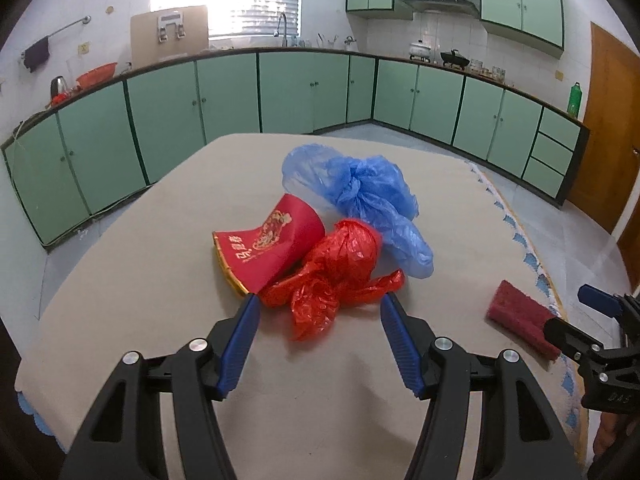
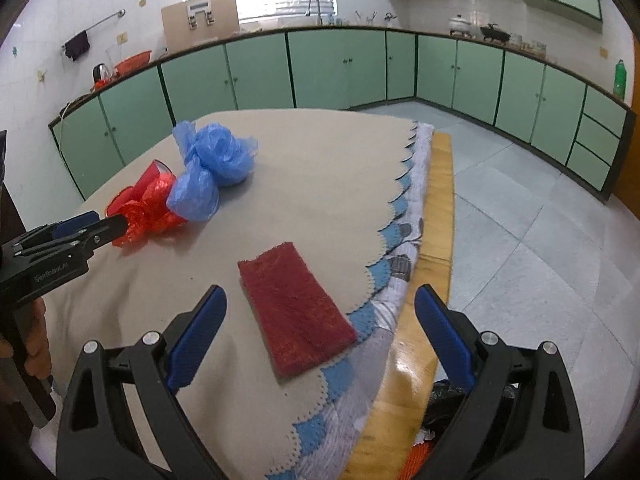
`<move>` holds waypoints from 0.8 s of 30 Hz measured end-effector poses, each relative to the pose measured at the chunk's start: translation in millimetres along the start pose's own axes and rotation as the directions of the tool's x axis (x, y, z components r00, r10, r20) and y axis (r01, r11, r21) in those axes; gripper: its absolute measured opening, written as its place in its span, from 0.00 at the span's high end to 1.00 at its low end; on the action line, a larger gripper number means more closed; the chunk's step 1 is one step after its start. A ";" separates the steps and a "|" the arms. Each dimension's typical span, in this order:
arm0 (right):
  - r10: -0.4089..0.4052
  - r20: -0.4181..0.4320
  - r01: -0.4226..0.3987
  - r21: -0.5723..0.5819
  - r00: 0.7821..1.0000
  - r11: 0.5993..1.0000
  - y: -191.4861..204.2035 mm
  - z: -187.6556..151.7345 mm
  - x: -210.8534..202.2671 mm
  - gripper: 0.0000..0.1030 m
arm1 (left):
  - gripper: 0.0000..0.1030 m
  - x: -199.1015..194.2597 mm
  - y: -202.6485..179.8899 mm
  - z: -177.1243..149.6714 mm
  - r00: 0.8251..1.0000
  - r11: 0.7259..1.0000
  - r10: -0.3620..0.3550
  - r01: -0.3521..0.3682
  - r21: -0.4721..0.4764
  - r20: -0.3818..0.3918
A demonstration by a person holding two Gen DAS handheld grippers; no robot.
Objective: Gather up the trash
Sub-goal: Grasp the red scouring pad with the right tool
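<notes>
A crumpled red plastic bag (image 1: 332, 276) lies on the table, its near end between the fingertips of my open left gripper (image 1: 320, 304); the pads do not press on it. Behind it rest a red paper piece with gold print (image 1: 272, 240) and a crumpled blue plastic bag (image 1: 360, 192). A dark red scouring pad (image 2: 296, 312) lies near the table's right edge, in front of my open right gripper (image 2: 320, 304), whose fingers stand wide on either side of it. The red bag (image 2: 144, 208) and blue bag (image 2: 212, 168) also show in the right wrist view, with the left gripper (image 2: 100, 226) at them.
The table carries a beige cloth (image 1: 160, 280) with a scalloped blue-and-white edge (image 2: 392, 240) over a wooden rim (image 2: 440, 200). Green cabinets (image 1: 280, 92) line the walls under a counter with kitchenware. A person's hand (image 2: 32, 340) holds the left gripper. Tiled floor lies to the right.
</notes>
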State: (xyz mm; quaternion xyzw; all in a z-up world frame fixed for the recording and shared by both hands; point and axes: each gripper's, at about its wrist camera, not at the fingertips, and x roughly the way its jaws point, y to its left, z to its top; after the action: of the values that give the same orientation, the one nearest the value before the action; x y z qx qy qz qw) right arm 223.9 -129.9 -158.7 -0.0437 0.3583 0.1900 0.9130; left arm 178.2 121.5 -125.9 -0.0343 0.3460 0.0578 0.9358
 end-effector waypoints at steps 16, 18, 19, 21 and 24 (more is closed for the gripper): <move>-0.033 -0.108 0.026 -0.070 0.994 0.997 9.6 -0.2 27.5 0.33 | 0.40 18.1 1.2 -11.2 0.998 1.000 -0.005 0.005 0.004 -0.070; -0.041 -0.106 0.034 -0.066 0.994 0.997 10.1 -0.7 26.6 0.43 | 0.40 19.6 1.5 -10.7 0.997 1.000 -0.005 0.006 0.004 -0.071; -0.054 -0.104 0.047 -0.065 0.993 0.997 11.0 -0.8 25.3 0.44 | 0.40 20.4 1.9 -10.2 0.997 1.000 -0.005 0.006 0.004 -0.072; -0.065 -0.111 0.059 -0.055 0.992 0.997 11.5 1.0 24.7 0.46 | 0.40 20.8 2.9 -8.5 0.997 1.000 -0.005 0.006 0.006 -0.070; -0.077 -0.120 0.076 -0.016 0.990 0.997 9.6 5.5 22.7 0.53 | 0.40 20.9 1.9 -6.5 0.998 1.000 -0.001 0.002 0.017 -0.062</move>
State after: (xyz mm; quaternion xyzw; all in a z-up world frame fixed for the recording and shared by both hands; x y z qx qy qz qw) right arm 239.0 -112.6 -169.3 -0.0738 0.4098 0.1539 0.8961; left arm 189.5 124.5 -144.5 -0.0283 0.3752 0.0528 0.9250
